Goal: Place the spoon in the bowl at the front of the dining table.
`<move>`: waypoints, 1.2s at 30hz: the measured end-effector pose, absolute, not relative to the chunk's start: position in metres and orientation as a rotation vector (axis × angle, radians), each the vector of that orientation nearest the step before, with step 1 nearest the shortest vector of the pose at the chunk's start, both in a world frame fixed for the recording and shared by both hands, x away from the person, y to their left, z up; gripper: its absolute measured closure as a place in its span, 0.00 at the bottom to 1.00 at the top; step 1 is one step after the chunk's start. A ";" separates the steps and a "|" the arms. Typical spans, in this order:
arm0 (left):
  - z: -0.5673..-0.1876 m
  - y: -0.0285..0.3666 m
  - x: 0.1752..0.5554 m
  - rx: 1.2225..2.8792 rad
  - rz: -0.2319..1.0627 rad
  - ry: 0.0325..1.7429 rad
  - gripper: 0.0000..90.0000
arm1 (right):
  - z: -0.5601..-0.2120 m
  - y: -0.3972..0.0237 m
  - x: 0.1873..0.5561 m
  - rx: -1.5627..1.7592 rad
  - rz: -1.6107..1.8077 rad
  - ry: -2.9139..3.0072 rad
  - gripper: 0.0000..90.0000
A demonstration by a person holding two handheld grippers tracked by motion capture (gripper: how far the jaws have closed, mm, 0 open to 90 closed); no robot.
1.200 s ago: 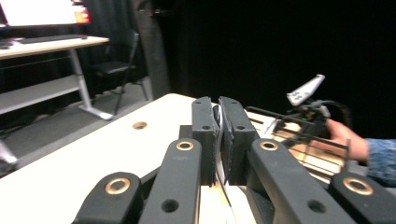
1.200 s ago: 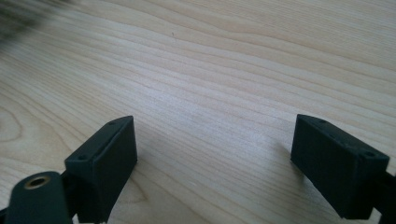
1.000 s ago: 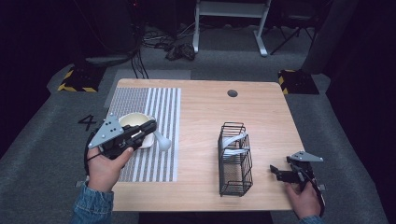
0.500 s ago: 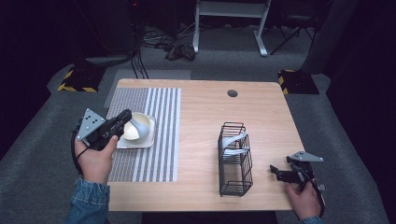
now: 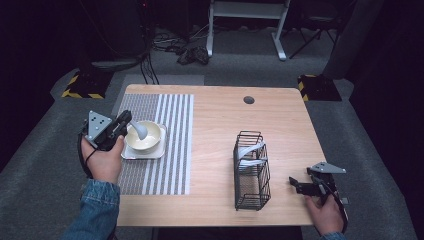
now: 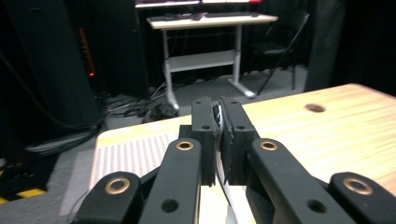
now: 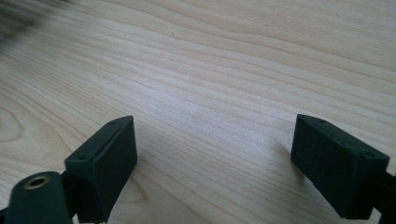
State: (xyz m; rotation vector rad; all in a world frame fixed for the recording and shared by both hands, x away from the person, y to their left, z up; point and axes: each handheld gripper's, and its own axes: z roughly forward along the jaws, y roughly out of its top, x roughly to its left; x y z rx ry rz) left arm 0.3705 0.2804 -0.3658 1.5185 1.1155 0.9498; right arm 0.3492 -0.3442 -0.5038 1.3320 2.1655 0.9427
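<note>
Left gripper (image 5: 126, 121): clamped on spoon (image 5: 138, 130), carried from striped mat (image 5: 165, 145) to over bowl (image 5: 145, 136).
Right gripper (image 5: 300, 185): jaws wide, empty, unmoved.
Next: likely set spoon in bowl.

A black wire rack (image 5: 252, 170) holding pale utensils stands on the wooden table (image 5: 215, 125) right of a striped mat (image 5: 165, 150), while a white desk frame (image 5: 247, 20) and cables (image 5: 192, 52) occupy the dark floor beyond.
</note>
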 end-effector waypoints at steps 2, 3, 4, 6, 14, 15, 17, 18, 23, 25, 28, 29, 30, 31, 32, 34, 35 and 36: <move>-0.367 0.282 0.373 1.519 0.962 1.124 0.95 | -0.504 -0.344 0.349 1.332 0.943 2.164 0.16; -0.368 0.283 0.375 1.511 0.973 1.135 0.95 | -0.504 -0.344 0.349 1.332 0.943 2.164 0.16; -0.371 0.286 0.379 1.503 0.981 1.155 0.95 | -0.504 -0.344 0.349 1.332 0.943 2.164 0.16; -0.375 0.289 0.384 1.499 0.984 1.171 0.95 | -0.504 -0.344 0.349 1.332 0.943 2.165 0.16; -0.394 0.295 0.402 1.523 0.993 1.201 0.95 | -0.504 -0.344 0.349 1.332 0.943 2.165 0.16; -0.394 0.295 0.402 1.523 0.993 1.201 0.95 | -0.504 -0.344 0.349 1.332 0.943 2.165 0.16; -0.400 0.298 0.404 1.526 0.994 1.218 0.95 | -0.504 -0.344 0.349 1.333 0.943 2.164 0.16; -0.406 0.300 0.405 1.527 0.988 1.232 0.95 | -0.504 -0.344 0.349 1.333 0.943 2.165 0.16; -0.413 0.300 0.404 1.544 0.996 1.223 0.95 | -0.504 -0.344 0.349 1.333 0.943 2.164 0.16; -0.416 0.301 0.404 1.551 0.996 1.223 0.95 | -0.504 -0.344 0.349 1.333 0.943 2.164 0.16; -0.419 0.301 0.404 1.551 0.984 1.230 0.95 | -0.504 -0.344 0.349 1.332 0.943 2.166 0.16; -0.421 0.301 0.404 1.555 0.983 1.232 0.95 | -0.504 -0.344 0.349 1.333 0.943 2.165 0.16; -0.422 0.301 0.404 1.555 0.981 1.235 0.95 | -0.504 -0.344 0.349 1.333 0.943 2.165 0.16; -0.426 0.300 0.405 1.558 0.977 1.238 0.95 | -0.504 -0.344 0.349 1.333 0.943 2.165 0.16; -0.426 0.300 0.405 1.558 0.977 1.238 0.95 | -0.504 -0.344 0.349 1.333 0.943 2.165 0.16; -0.427 0.299 0.405 1.556 0.987 1.231 0.95 | -0.504 -0.344 0.349 1.333 0.943 2.165 0.16; -0.427 0.298 0.405 1.556 0.986 1.229 0.95 | -0.504 -0.344 0.349 1.333 0.943 2.165 0.16; -0.427 0.297 0.405 1.558 0.989 1.227 0.95 | -0.504 -0.344 0.349 1.333 0.943 2.165 0.16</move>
